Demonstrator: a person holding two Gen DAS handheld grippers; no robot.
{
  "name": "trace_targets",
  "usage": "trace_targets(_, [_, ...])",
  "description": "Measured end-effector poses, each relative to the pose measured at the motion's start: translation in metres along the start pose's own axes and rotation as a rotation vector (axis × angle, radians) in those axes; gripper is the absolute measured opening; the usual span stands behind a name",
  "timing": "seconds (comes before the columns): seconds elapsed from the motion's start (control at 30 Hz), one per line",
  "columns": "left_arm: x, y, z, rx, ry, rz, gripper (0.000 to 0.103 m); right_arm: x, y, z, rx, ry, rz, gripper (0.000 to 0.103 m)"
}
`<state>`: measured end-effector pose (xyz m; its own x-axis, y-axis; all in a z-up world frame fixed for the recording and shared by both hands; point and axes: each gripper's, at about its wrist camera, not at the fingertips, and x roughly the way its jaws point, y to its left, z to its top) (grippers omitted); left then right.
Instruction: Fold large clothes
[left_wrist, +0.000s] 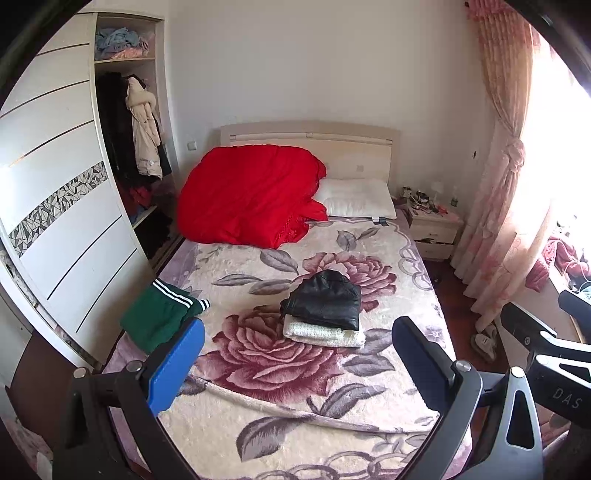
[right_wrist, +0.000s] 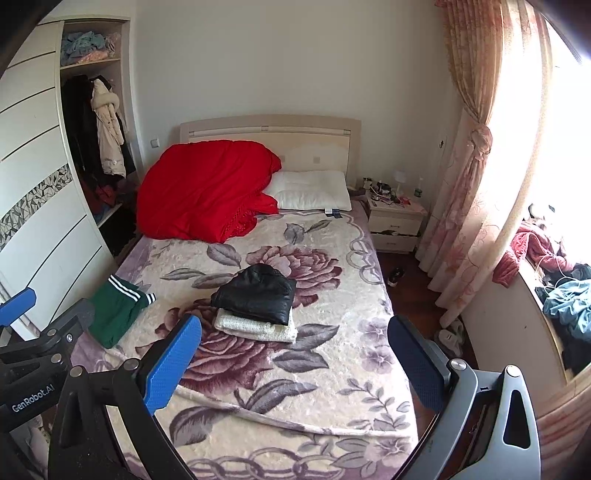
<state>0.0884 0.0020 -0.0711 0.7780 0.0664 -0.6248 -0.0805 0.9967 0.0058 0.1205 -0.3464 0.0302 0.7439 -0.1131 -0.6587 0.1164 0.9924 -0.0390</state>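
Both grippers are hanging above the near end of the bed (left_wrist: 369, 417), well apart from any garment. The left gripper (left_wrist: 297, 360) is standing with its blue fingers spread wide and nothing between them, and the right gripper (right_wrist: 295, 356) is showing the same wide, empty gap.

In the middle of the bed a black jacket (left_wrist: 325, 299) is lying folded on top of a folded white towel (left_wrist: 321, 334), forming a neat stack. Far to the left, at the bed's edge near the wardrobe (left_wrist: 66, 206), a green garment with white stripes (left_wrist: 159, 314) is lying bunched; it looks like the one still waiting to be folded, so the step in hand is probably reaching for it.

To do that well, both grippers should be travelling left together, staying clear of the finished stack. Each should be pinching a separate corner or hem, through a single layer if possible, then dragging the cloth onto the open floral area nearer the middle, where it can be spread flat. The plush blanket may be snagging the fabric, so lifting slightly while pulling should help.
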Motion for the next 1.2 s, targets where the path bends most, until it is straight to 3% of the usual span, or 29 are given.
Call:
trace_targets(0.57, [-0.011, 0.004, 0.008, -0.008, -0.036, 0.008, 0.103, 0.002, -0.002, 0.017, -0.006, -0.023, -0.008, 0.103])
trace_targets(1.2, [-0.013, 0.004, 0.007, -0.013, -0.046, 0.013, 0.103, -0.01, -0.003, 0.013, 0.009, -0.037, -0.013, 0.103])
